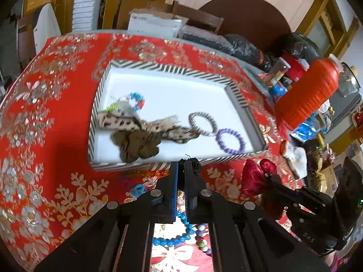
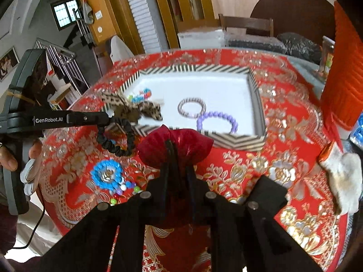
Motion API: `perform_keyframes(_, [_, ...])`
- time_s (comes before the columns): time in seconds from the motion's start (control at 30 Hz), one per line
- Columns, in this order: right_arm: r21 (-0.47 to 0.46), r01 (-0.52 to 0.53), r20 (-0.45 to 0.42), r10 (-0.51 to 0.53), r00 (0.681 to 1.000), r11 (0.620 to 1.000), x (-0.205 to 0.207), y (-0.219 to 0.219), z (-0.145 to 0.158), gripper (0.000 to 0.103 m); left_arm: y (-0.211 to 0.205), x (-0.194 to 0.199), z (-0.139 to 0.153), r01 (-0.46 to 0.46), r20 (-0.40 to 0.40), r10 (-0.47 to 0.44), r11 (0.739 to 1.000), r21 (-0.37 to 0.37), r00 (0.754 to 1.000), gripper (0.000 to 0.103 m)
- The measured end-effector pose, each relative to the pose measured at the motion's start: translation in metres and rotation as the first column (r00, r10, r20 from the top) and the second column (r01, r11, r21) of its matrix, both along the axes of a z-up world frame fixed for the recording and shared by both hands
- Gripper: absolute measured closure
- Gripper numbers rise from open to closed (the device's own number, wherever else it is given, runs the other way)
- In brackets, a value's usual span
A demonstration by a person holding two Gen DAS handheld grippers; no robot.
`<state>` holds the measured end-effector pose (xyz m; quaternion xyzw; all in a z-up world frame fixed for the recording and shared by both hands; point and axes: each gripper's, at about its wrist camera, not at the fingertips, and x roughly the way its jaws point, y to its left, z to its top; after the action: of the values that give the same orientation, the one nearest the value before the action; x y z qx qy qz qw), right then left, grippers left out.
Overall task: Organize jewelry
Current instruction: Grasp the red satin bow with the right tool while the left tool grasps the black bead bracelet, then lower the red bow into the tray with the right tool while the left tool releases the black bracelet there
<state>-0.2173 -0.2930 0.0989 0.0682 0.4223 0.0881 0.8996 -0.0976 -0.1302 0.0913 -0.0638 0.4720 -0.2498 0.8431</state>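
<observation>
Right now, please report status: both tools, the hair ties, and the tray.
Left tool shut on black scrunchie. Right tool shut on red scrunchie. Both short of striped tray. Blue bead bracelet lies on cloth; path clear.

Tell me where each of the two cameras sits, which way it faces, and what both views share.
Left wrist: on the left gripper, looking down along its shut fingers, which pinch a black scrunchie, toward the striped tray; the right gripper shows at right, holding a red scrunchie.
Right wrist: on the right gripper, shut on the red scrunchie, facing the tray; the left gripper and the hand holding it show at left.
Shared: tray, purple bracelet, red tablecloth.
</observation>
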Motion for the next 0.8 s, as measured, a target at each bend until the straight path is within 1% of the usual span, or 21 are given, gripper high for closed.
perform_keyframes(0.2, [-0.005, 0.017, 0.013, -0.017, 1.0, 1.0, 0.003, -0.005, 0.011, 0.088, -0.008, 0.002, 0.021, 0.006, 0.061, -0.007, 1.0, 0.02, 0.998, 0.103])
perform_keyframes(0.33, [-0.012, 0.024, 0.018, -0.024, 1.0, 1.0, 0.008, -0.008, 0.015, 0.088, -0.012, 0.009, 0.029, 0.0, 0.093, -0.004, 0.999, 0.043, 0.996, 0.103])
perform_keyframes(0.63, [-0.046, 0.036, 0.025, -0.034, 0.999, 0.998, 0.032, -0.017, 0.024, 0.088, -0.024, 0.03, 0.035, -0.014, 0.155, -0.002, 0.994, 0.104, 0.988, 0.103])
perform_keyframes(0.8, [-0.058, 0.041, 0.021, -0.04, 0.999, 0.997, 0.047, -0.022, 0.028, 0.088, -0.029, 0.046, 0.034, -0.024, 0.163, 0.004, 0.993, 0.118, 0.987, 0.103])
